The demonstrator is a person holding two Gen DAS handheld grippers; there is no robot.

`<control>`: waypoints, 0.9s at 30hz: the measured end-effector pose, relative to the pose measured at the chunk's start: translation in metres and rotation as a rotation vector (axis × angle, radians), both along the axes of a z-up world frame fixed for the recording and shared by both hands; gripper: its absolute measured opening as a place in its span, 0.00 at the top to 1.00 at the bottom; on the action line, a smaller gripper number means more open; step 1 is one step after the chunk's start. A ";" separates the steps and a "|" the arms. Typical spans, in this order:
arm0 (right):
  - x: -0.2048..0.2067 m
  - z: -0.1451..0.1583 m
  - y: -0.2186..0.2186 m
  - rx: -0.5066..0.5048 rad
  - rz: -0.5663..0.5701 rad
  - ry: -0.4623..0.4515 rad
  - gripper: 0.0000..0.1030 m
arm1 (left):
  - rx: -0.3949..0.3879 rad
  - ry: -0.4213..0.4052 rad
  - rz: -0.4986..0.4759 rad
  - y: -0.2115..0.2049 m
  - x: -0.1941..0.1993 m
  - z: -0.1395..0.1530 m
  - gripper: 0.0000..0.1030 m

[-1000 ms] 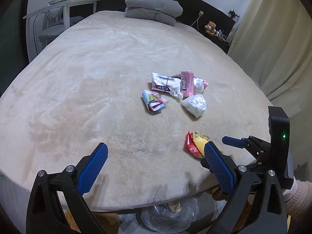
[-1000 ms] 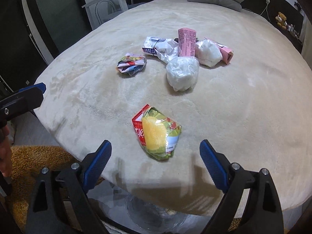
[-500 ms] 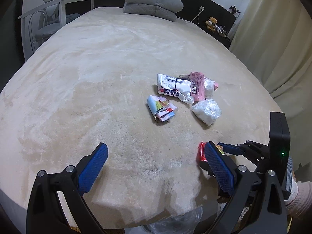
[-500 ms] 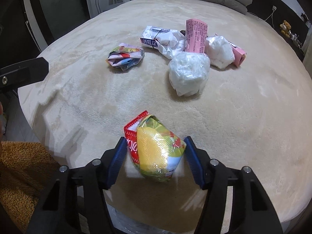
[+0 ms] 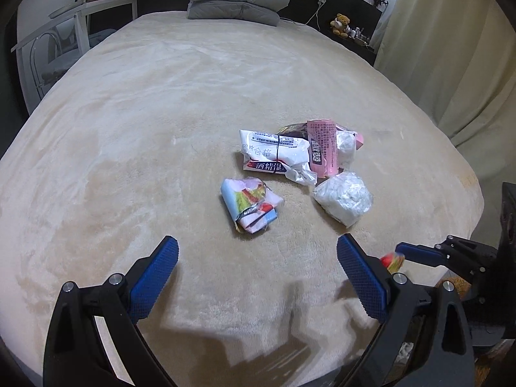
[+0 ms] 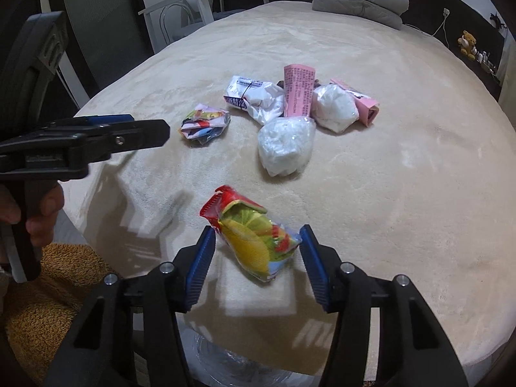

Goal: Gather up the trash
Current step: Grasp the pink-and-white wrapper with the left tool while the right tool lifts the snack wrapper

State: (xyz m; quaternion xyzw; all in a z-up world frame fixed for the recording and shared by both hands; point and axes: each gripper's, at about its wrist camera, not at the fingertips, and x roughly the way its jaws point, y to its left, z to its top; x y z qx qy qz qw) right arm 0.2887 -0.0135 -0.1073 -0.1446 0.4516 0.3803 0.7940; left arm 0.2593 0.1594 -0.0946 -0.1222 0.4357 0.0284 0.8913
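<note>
The right gripper (image 6: 256, 251) has its jaws pinching the yellow snack wrapper (image 6: 254, 238) at lower centre above the bed (image 6: 403, 177) edge, likely bound for the clear bag (image 6: 238, 364) below, while the left gripper (image 5: 258, 280) waits, jaws spread.

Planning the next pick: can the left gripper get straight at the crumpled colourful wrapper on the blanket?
Probably yes. The left gripper is open, and the crumpled colourful wrapper lies just ahead of its fingertips with only bare blanket between. The clear plastic bundle sits apart to the side.
</note>
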 end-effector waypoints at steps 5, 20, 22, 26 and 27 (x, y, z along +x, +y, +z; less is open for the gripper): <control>0.008 0.003 -0.010 0.020 -0.019 0.002 0.51 | 0.039 0.027 -0.023 -0.007 0.028 -0.014 0.07; 0.013 -0.032 0.016 -0.005 0.147 0.100 0.56 | 0.076 0.039 -0.009 -0.003 0.050 -0.033 0.26; 0.012 -0.033 0.014 -0.006 0.148 0.094 0.61 | 0.081 0.036 -0.008 -0.001 0.050 -0.033 0.42; 0.008 -0.030 0.009 0.005 0.161 0.095 0.67 | 0.053 0.033 -0.021 0.005 0.049 -0.034 0.47; 0.006 -0.029 0.008 0.005 0.163 0.094 0.69 | 0.052 0.031 -0.023 0.006 0.049 -0.034 0.48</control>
